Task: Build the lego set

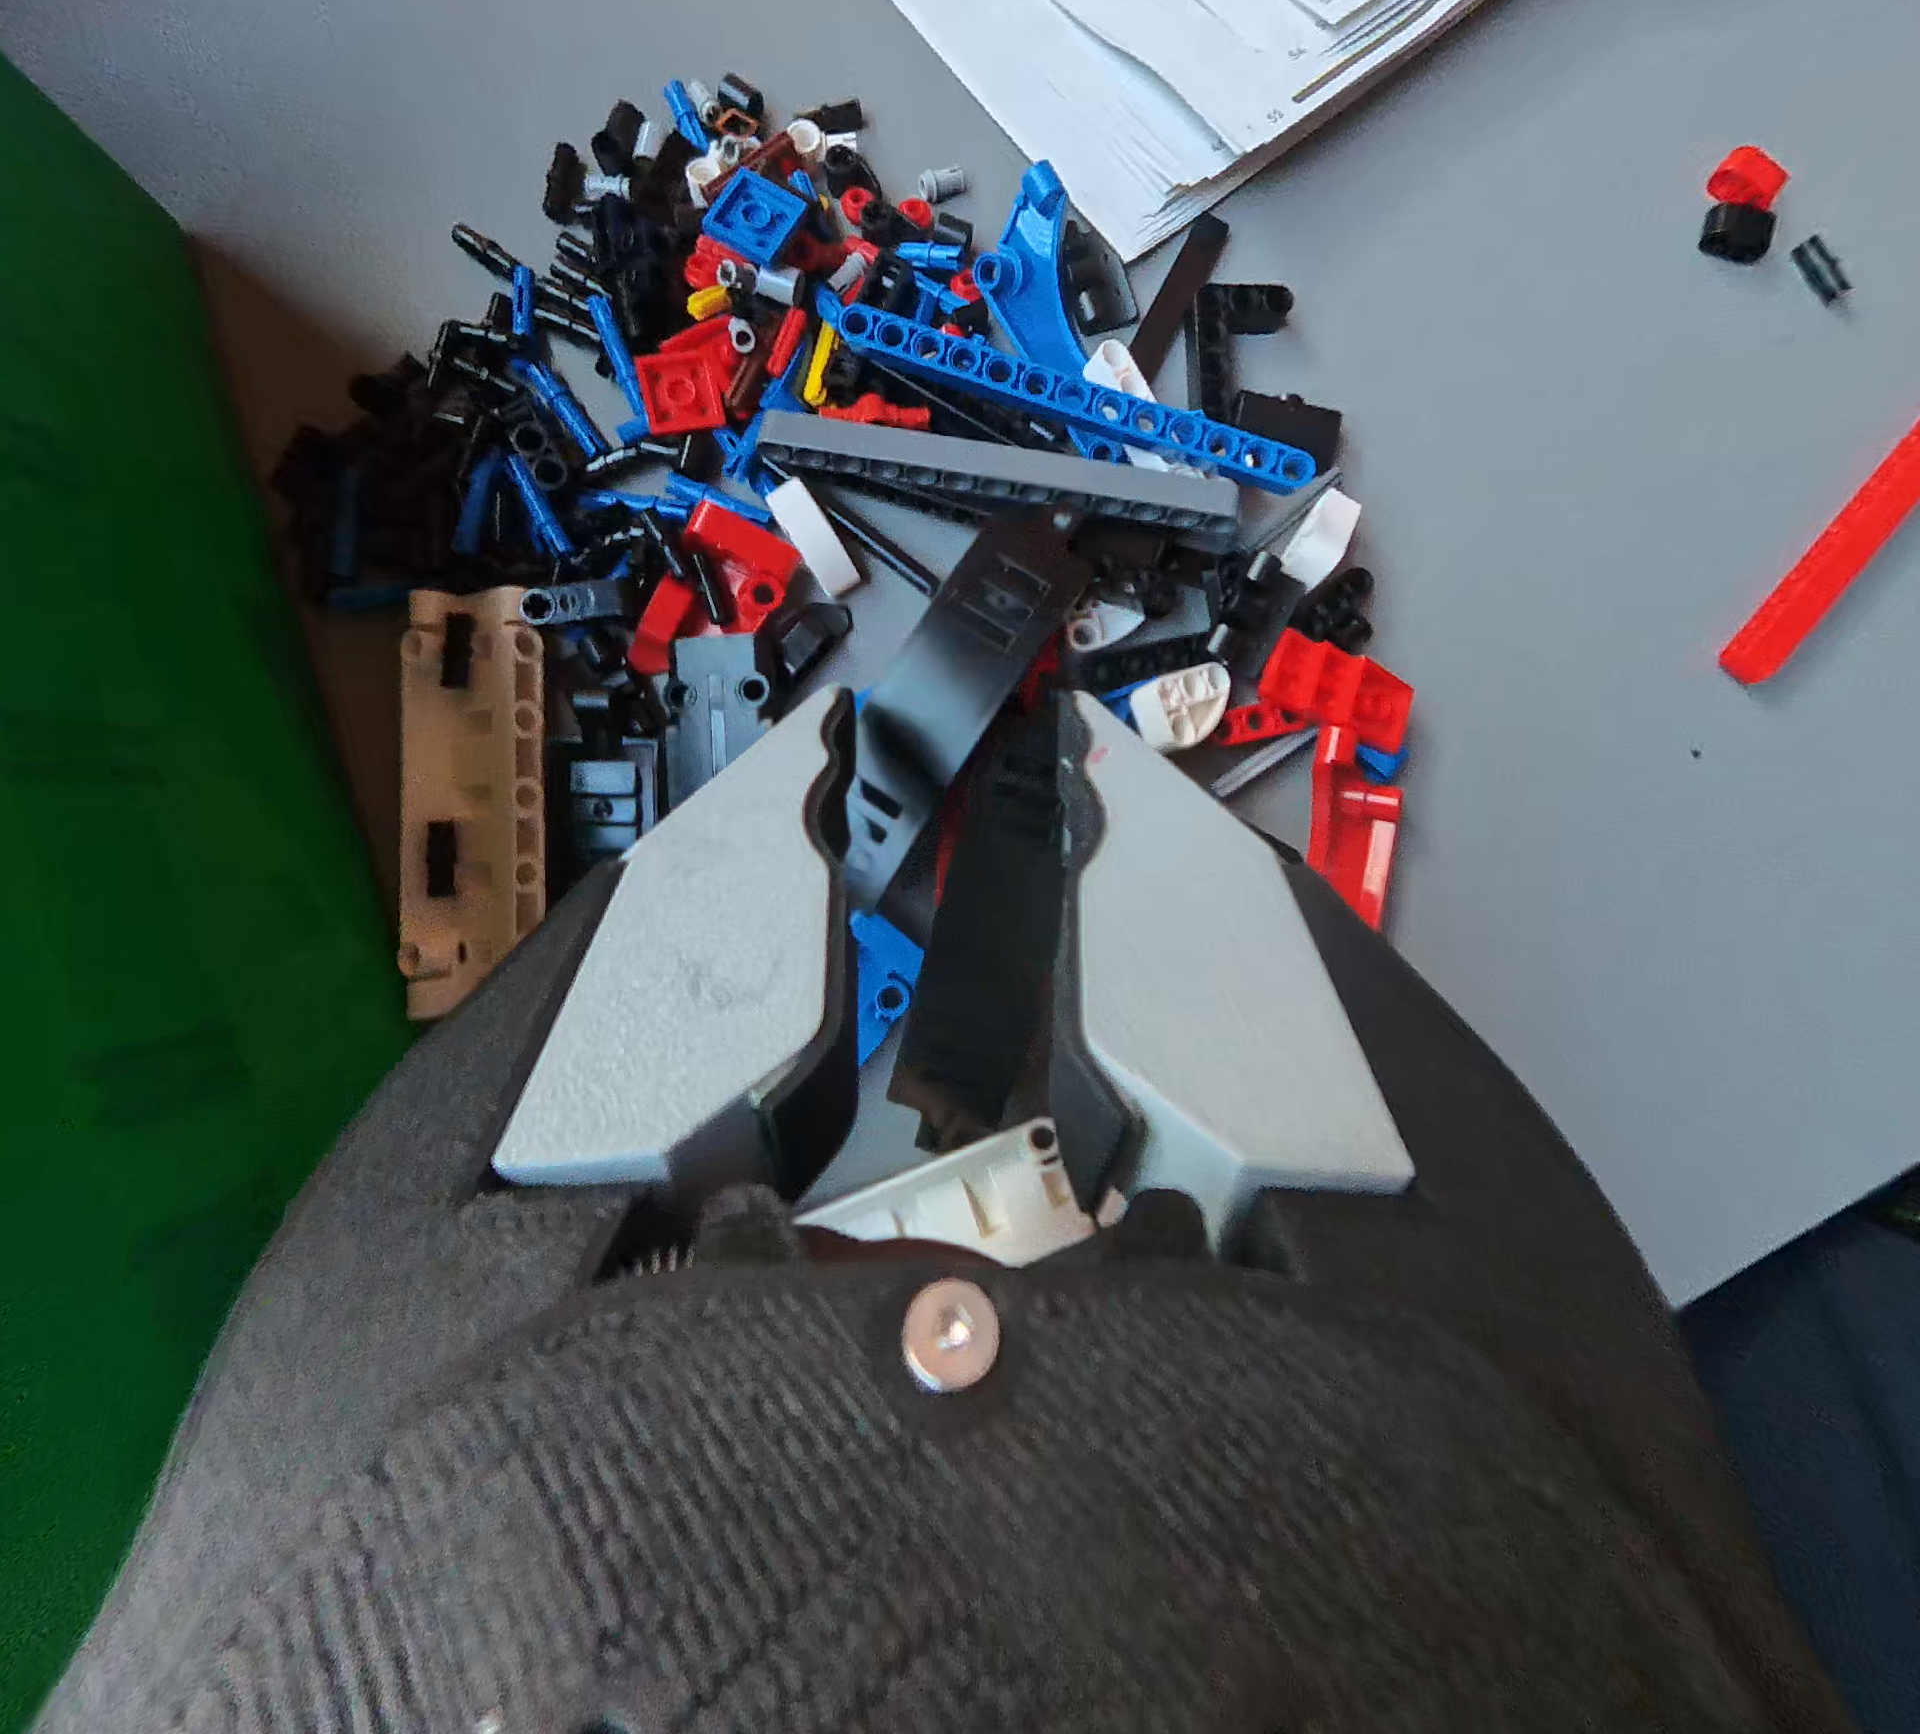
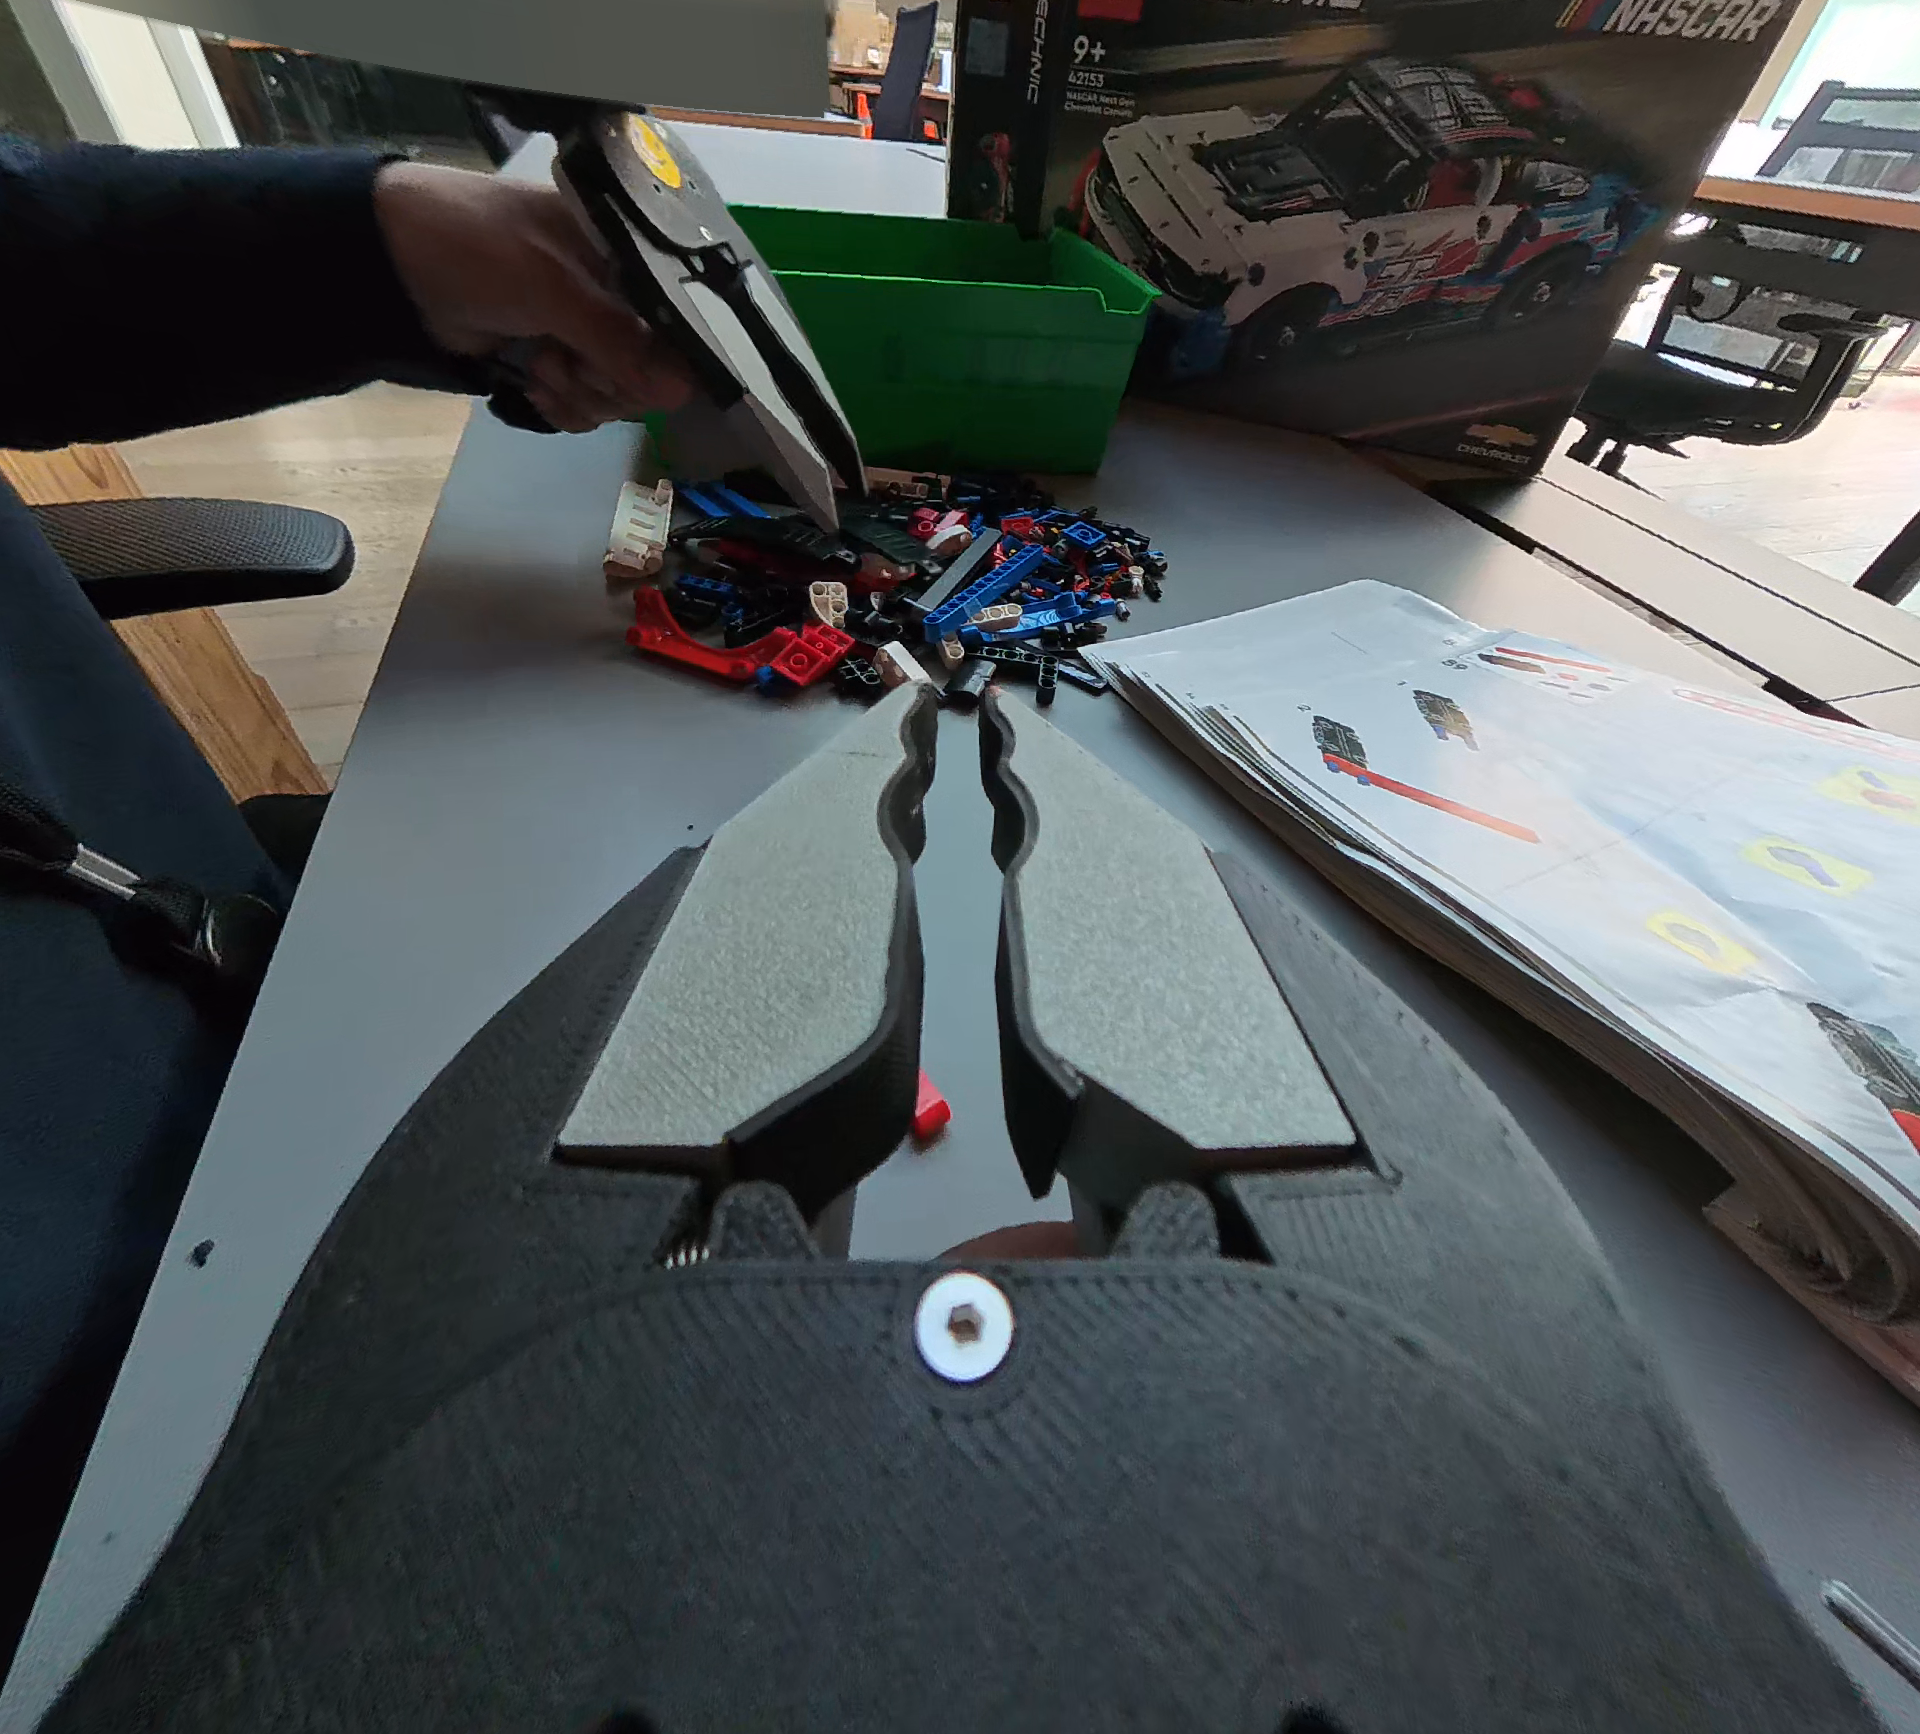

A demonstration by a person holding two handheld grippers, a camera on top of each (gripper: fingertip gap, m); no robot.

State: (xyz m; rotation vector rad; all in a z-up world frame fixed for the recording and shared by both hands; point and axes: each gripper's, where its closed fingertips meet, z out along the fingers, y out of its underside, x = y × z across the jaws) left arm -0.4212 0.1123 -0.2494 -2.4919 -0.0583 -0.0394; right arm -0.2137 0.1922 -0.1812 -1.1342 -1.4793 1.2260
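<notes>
Left gripper [image 1: 951, 713] fingers straddle a glossy black curved panel [image 1: 966, 645].

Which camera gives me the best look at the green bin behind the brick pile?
The right wrist view: the green bin shows whole there, its rim, front wall and open top, standing behind the brick pile and in front of the set box. The left wrist view catches only a blurred green wall along its left edge.
</notes>
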